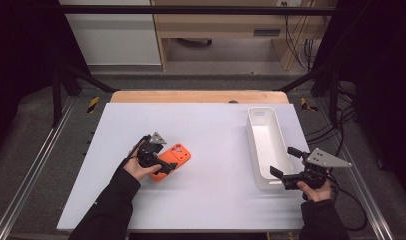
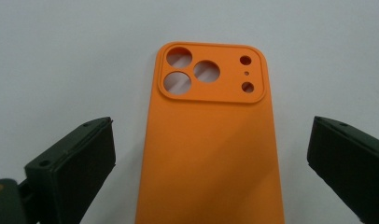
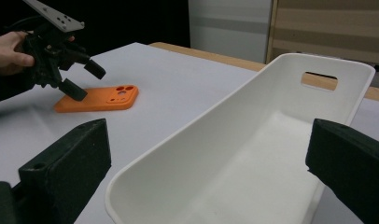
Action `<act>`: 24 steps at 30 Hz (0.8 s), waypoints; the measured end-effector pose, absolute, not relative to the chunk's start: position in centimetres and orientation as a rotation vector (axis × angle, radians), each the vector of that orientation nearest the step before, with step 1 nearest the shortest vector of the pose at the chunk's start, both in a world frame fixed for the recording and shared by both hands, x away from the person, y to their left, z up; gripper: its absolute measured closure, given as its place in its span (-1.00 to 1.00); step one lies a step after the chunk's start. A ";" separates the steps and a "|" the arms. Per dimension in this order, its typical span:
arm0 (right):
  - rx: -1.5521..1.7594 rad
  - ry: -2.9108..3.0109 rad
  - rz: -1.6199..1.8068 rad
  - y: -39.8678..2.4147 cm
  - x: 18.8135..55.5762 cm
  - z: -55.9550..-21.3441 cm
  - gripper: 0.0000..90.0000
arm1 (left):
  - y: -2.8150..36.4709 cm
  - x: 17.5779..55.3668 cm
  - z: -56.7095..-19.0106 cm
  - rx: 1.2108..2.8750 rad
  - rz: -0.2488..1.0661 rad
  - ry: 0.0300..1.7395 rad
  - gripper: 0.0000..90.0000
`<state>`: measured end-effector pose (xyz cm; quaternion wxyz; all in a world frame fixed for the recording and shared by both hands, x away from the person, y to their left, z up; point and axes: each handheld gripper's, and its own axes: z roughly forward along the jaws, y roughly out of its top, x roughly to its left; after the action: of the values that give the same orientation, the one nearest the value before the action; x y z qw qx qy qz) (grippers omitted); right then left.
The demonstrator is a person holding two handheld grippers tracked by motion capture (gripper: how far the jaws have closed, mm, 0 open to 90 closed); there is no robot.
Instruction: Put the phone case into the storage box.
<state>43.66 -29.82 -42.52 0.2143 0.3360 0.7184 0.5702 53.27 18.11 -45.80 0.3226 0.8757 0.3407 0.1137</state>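
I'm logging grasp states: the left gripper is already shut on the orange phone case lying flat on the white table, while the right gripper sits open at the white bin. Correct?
Not quite. The left gripper is open, jaws either side of the orange phone case with gaps, as the left gripper view shows. The rest holds.

A white table point(image 1: 206, 200) had a wooden strip point(image 1: 198, 96) along its far edge. Beyond it stood a white cabinet point(image 1: 111, 35) beside a pale wooden shelf unit point(image 1: 216, 25), with black cables point(image 1: 296, 35) hanging at the unit's right.
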 end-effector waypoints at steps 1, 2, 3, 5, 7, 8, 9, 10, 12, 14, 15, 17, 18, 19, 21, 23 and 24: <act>0.934 1.993 1.582 -29.8 43.6 -42.5 -0.99 | 18.1 53.3 -45.9 2.305 0.296 0.894 -0.99; 0.934 1.992 1.582 -29.8 43.6 -42.5 -0.99 | 18.0 53.3 -46.0 2.311 0.297 0.894 -0.99; 0.934 1.992 1.582 -29.8 43.6 -42.5 -0.99 | 18.0 53.3 -46.1 2.314 0.298 0.895 -0.99; 0.933 1.993 1.582 -29.8 43.7 -42.5 -0.99 | 18.0 53.3 -46.2 2.324 0.296 0.905 -0.99; 0.933 1.993 1.582 -29.8 43.7 -42.5 -0.99 | 18.0 53.4 -46.4 2.334 0.299 0.912 -0.99; 0.933 1.994 1.581 -29.8 43.7 -42.5 -0.99 | 18.0 53.4 -46.4 2.333 0.294 0.916 -0.99; 0.935 1.993 1.580 -29.8 43.6 -42.5 -0.99 | 18.0 53.4 -46.5 2.335 0.290 0.915 -0.99; 0.932 1.993 1.582 -29.8 43.7 -42.5 -0.99 | 18.0 53.4 -46.5 2.339 0.288 0.917 -0.98; 0.933 1.992 1.582 -29.9 43.7 -42.5 -0.99 | 18.0 53.4 -46.6 2.344 0.289 0.917 -0.98; 0.933 1.993 1.583 -29.9 43.7 -42.5 -0.99 | 17.9 53.4 -46.6 2.350 0.286 0.914 -0.97; 0.933 1.993 1.583 -29.8 43.7 -42.5 -0.99 | 17.9 53.4 -46.7 2.351 0.285 0.917 -0.96; 0.933 1.992 1.583 -29.9 43.7 -42.5 -0.99 | 17.9 53.4 -46.8 2.361 0.286 0.916 -0.96; 0.933 1.993 1.583 -29.9 43.7 -42.5 -0.99 | 17.9 53.4 -46.8 2.363 0.284 0.919 -0.96; 0.933 1.992 1.582 -29.9 43.7 -42.5 -0.99 | 17.9 53.4 -46.8 2.366 0.284 0.921 -0.95; 0.932 1.991 1.583 -29.9 43.7 -42.5 -0.99 | 17.9 53.5 -46.9 2.378 0.284 0.914 -0.93; 0.932 1.991 1.583 -29.9 43.7 -42.5 -0.99 | 17.9 53.5 -46.9 2.384 0.284 0.912 -0.92; 0.933 1.992 1.582 -29.9 43.7 -42.5 -0.99 | 17.8 53.5 -47.0 2.388 0.284 0.910 -0.90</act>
<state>43.66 -29.86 -42.51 0.2144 0.3363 0.7181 0.5703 53.46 17.84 -46.96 0.2811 0.8912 0.3397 0.1061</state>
